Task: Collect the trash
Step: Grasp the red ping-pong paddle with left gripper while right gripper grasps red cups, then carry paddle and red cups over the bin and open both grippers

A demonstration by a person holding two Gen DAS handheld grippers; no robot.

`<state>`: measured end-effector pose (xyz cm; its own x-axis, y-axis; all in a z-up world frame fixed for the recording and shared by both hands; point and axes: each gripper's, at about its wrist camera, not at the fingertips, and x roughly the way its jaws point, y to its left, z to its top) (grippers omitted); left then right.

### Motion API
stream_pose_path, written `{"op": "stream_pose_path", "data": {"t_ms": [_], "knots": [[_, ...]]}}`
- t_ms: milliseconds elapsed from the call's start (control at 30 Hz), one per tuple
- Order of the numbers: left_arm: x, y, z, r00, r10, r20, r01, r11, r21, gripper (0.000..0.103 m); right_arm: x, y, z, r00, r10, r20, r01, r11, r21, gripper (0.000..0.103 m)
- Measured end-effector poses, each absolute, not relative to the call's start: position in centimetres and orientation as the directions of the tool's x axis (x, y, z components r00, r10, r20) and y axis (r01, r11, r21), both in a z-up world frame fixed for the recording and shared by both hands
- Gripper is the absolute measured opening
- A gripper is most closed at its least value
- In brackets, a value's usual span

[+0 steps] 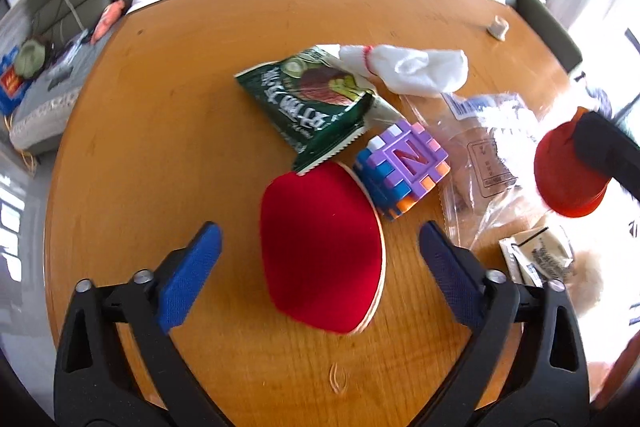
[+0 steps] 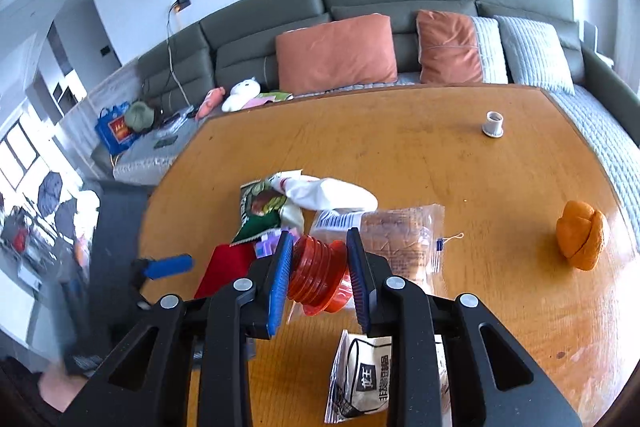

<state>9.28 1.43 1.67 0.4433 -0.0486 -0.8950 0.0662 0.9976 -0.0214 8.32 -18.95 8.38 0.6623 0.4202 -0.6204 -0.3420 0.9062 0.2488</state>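
- The right gripper (image 2: 320, 279) is closed on a ribbed red-orange plastic cup (image 2: 318, 277); both blue pads press its sides, and it appears lifted clear of the wooden table (image 2: 400, 155).
- The left gripper (image 1: 320, 267) has its fingers (image 1: 192, 275) spread apart with nothing between the pads; it points down at a red table-tennis paddle (image 1: 320, 247) lying flat on the table.
- A small white printed packet (image 2: 360, 379) lies on the table just under the right gripper.
- Just past the paddle sit a purple block toy (image 1: 404, 167) and a green snack wrapper (image 1: 308, 99), whose corner overlaps the paddle's far edge.
- A clear plastic bag (image 1: 484, 155) lies beside the toy, and a white sock (image 1: 416, 67) rests on the wrapper's far side.
- Farther off, an orange lump (image 2: 580, 235), perhaps peel, and a small white cap (image 2: 494, 125) lie well apart from the pile.
- Step in hand, as I judge it: one piece of trash, the cup, is picked up while the left hand is choosing its own piece.
- Next move: the left gripper should pass over the paddle, which is no trash, to the green wrapper and pinch its free edge without dragging the sock or toy; the cup needs carrying to a bin, and no bin is in view.
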Motion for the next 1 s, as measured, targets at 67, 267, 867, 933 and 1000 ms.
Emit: {"op": "stream_pose_path", "data": {"t_ms": [67, 267, 867, 933, 1000], "knots": [[9.3, 1.5, 1.1, 0.431, -0.051, -0.901, 0.071, 0.997, -0.023, 0.062, 8.4, -18.7, 8.7, 0.67, 0.416, -0.615, -0.335, 0.908, 0.249, 0.029], [7.7, 2.6, 1.6, 0.451, -0.099, -0.887, 0.073, 0.995, -0.074, 0.061, 7.9, -17.6, 9.2, 0.677, 0.41, -0.612, -0.342, 0.911, 0.231, 0.029], [-2.9, 15.9, 7.2, 0.555, -0.058, -0.83, -0.034, 0.995, -0.093, 0.061, 0.4, -1.6, 11.7, 0.599, 0.545, -0.587, -0.535, 0.818, 0.213, 0.029], [-4.2, 18.4, 7.3, 0.561, -0.034, -0.827, -0.079, 0.992, -0.094, 0.061, -1.0, 1.8, 11.9, 0.57, 0.572, -0.59, -0.58, 0.788, 0.203, 0.029], [-5.5, 21.1, 7.3, 0.563, 0.004, -0.826, -0.131, 0.988, -0.085, 0.061, -2.1, 4.6, 11.8, 0.542, 0.593, -0.595, -0.62, 0.76, 0.194, 0.029]]}}
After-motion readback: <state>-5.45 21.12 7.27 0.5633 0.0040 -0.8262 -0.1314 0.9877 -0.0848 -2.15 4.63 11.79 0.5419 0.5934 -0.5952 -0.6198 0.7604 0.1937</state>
